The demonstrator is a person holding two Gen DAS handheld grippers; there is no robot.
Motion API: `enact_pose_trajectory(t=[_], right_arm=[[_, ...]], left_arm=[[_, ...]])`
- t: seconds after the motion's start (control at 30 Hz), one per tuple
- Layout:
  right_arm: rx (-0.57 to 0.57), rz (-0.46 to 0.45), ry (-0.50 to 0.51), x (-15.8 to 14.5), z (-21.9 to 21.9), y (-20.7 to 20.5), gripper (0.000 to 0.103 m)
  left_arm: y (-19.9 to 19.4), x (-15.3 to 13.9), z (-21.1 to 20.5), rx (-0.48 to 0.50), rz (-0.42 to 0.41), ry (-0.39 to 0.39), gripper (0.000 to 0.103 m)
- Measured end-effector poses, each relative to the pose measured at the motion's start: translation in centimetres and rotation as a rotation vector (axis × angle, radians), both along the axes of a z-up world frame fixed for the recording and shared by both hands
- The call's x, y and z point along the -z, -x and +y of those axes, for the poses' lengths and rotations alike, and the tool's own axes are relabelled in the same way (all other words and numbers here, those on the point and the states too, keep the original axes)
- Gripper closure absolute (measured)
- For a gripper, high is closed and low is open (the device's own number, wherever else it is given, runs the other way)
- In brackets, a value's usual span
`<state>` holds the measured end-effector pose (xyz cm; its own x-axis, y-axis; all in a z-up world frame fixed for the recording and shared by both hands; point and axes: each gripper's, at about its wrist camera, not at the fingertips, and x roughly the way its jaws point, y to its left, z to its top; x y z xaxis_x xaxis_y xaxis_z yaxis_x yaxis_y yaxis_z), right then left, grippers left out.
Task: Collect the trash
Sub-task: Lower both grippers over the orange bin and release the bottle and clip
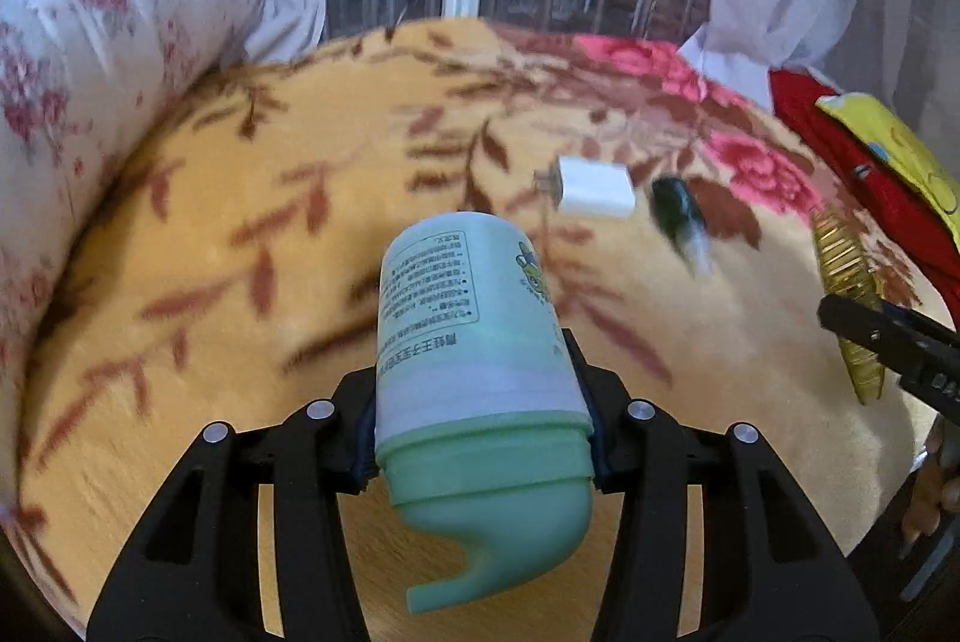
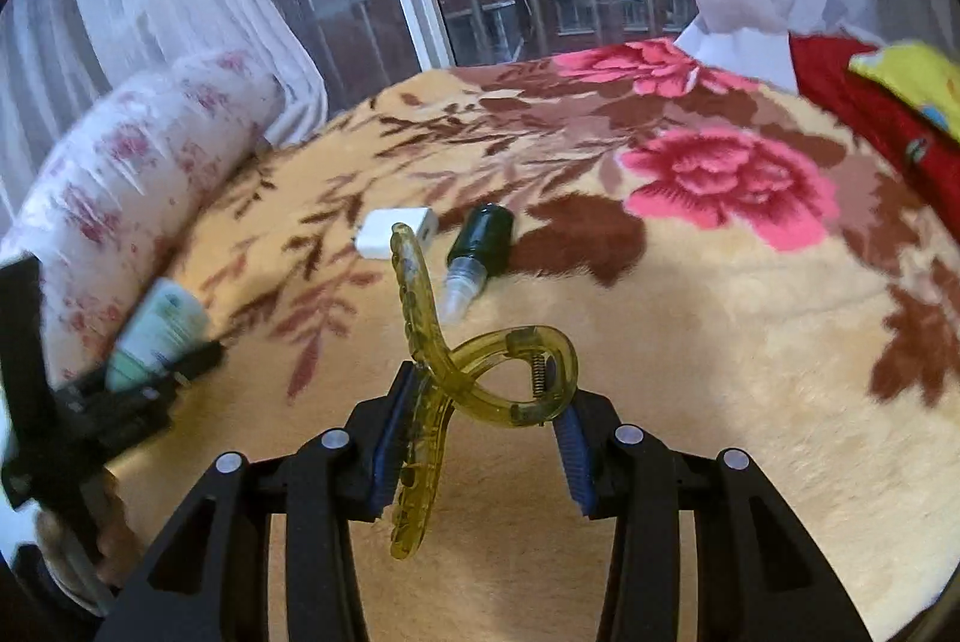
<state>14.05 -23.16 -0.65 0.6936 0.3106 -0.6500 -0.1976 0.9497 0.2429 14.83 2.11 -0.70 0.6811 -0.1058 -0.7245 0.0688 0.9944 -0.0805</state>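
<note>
- Black-fingered left gripper (image 1: 480, 438) pinched a pale green bottle (image 1: 474, 342) between its pads, cap end toward the camera, base pointing out over the bed.
- The right gripper (image 2: 480, 438) clamped a translucent yellow hair claw clip (image 2: 444, 378), which was squeezed at its handles so its toothed arms crossed and splayed.
- Beyond both, a white charger plug (image 2: 396, 231) and a dark green spray bottle (image 2: 480, 246) lay just beside each other on the floral plush blanket (image 2: 690, 342).
- A plastic-wrapped floral bolster (image 1: 90, 102) ran along the blanket's left edge.
- Red and yellow fabric (image 2: 888, 102) sat at the right.
</note>
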Motion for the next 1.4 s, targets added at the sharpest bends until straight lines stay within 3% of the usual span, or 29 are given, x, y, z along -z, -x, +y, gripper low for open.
enact_pose_trajectory(t=[0.17, 0.27, 0.47, 0.7, 0.97, 1.33, 1.4], right_arm=[[-0.092, -0.099, 0.046, -1.2, -0.4, 5.5, 0.06], [-0.164, -0.107, 0.049, -1.3, -0.1, 9.2, 0.06], [-0.277, -0.037, -0.024, -0.4, -0.2, 16.7, 0.06], [-0.219, 0.048, -0.032, 1.4, -1.1, 21.6, 0.06], [-0.198, 0.22, -0.02, 6.7, 0.8, 22.7, 0.06], [-0.188, 0.36, -0.006, 10.0, 1.4, 21.2, 0.059], [-0.177, 0.372, -0.001, 10.3, 1.4, 21.0, 0.052]], left_arm=[[3.3, -0.7, -0.8, 0.009, -0.007, -0.008, 0.055], [6.1, -1.7, -1.7, 0.004, -0.009, -0.01, 0.055], [12.7, -1.9, -3.9, 0.003, 0.027, -0.044, 0.055], [19.6, 1.0, -5.9, 0.02, 0.058, -0.093, 0.055], [20.9, 8.0, -7.0, 0.064, 0.24, -0.101, 0.055], [19.8, 10.4, -6.7, 0.073, 0.327, -0.097, 0.055], [19.6, 10.9, -6.7, 0.069, 0.347, -0.103, 0.053]])
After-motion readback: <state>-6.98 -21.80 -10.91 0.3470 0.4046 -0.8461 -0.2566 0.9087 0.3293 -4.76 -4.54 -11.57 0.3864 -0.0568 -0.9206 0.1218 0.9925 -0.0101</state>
